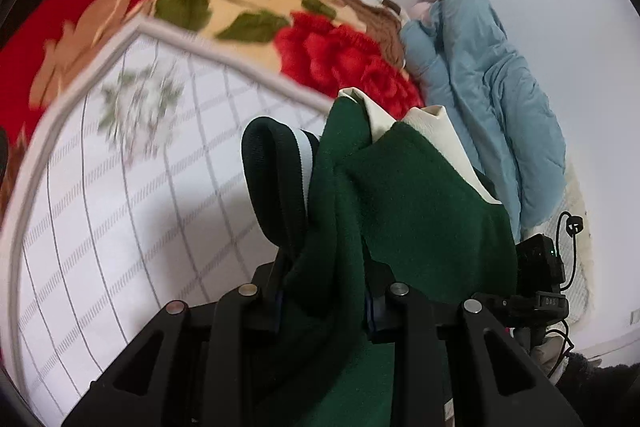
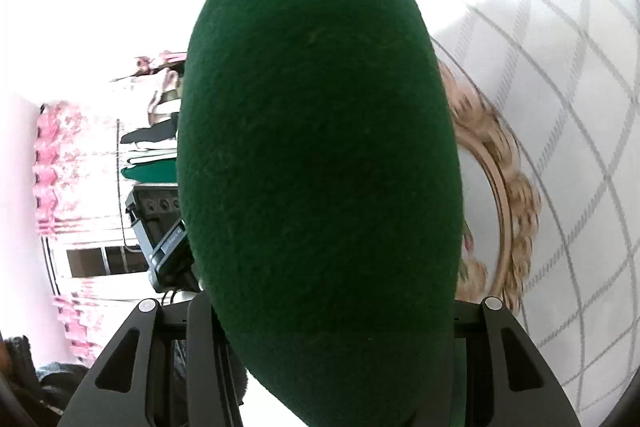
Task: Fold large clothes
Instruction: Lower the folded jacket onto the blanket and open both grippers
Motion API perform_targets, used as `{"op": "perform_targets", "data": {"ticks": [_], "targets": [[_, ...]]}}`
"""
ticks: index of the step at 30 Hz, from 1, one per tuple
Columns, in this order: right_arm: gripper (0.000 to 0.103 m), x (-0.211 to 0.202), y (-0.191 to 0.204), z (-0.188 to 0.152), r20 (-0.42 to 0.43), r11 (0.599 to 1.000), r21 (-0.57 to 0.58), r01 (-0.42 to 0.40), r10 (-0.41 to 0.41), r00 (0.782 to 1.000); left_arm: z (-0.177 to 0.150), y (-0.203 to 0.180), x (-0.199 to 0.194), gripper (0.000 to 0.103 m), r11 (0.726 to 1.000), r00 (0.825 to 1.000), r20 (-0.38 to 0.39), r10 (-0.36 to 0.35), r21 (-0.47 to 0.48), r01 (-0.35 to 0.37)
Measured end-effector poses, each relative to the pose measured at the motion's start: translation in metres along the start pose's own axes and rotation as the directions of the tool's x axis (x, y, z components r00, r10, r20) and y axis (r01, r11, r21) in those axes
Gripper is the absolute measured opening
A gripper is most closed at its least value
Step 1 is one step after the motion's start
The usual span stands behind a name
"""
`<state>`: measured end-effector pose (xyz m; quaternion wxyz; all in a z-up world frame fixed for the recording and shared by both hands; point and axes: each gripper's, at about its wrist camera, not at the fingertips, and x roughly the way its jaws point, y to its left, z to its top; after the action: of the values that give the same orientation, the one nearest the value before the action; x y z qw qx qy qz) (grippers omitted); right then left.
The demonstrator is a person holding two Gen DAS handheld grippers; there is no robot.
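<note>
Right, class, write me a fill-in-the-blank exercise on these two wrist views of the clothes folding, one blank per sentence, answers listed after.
1. The left gripper is shut on a jacket whose wool is dark ____.
2. The jacket's sleeve lining is coloured ____.
3. Against the wall lies a quilted duvet of light ____.
4. The blanket is printed with big red ____.

Answers: green; cream; blue; roses

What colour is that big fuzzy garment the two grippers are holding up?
Dark green garment, with a cream lining at its top edge. The left wrist view shows it best.
</note>
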<state>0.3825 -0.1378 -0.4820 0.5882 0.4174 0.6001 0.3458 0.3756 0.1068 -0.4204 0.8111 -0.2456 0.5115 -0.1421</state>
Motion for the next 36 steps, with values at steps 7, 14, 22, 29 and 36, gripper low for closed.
{"op": "perform_targets", "data": {"ticks": [7, 14, 22, 29, 36], "targets": [[0.051, -0.014, 0.037, 0.104, 0.033, 0.999, -0.031, -0.01, 0.011, 0.999, 0.077, -0.027, 0.035, 0.024, 0.999, 1.0, 0.01, -0.008, 0.042, 0.008], [0.051, -0.047, 0.008, 0.252, 0.029, 0.998, -0.04, 0.052, -0.051, 0.998, 0.136, -0.033, 0.134, 0.024, 0.998, 0.999, -0.041, -0.026, 0.053, 0.028], [0.051, -0.028, -0.064, 0.368, -0.03, 0.994, 0.035, 0.101, -0.1, 0.995, 0.171, -0.011, 0.255, 0.024, 1.0, 0.991, -0.132, -0.016, 0.024, 0.019], [0.081, -0.007, -0.081, 0.404, -0.068, 0.978, 0.074, 0.193, -0.188, 0.98, 0.176, -0.01, 0.273, 0.039, 0.993, 0.976, -0.192, 0.1, 0.077, -0.086], [0.103, -0.005, -0.016, 0.354, 0.029, 0.803, -0.059, 0.593, -0.592, 0.805, 0.162, -0.033, 0.226, 0.086, 0.927, 0.932, -0.079, 0.353, 0.165, -0.337]]}}
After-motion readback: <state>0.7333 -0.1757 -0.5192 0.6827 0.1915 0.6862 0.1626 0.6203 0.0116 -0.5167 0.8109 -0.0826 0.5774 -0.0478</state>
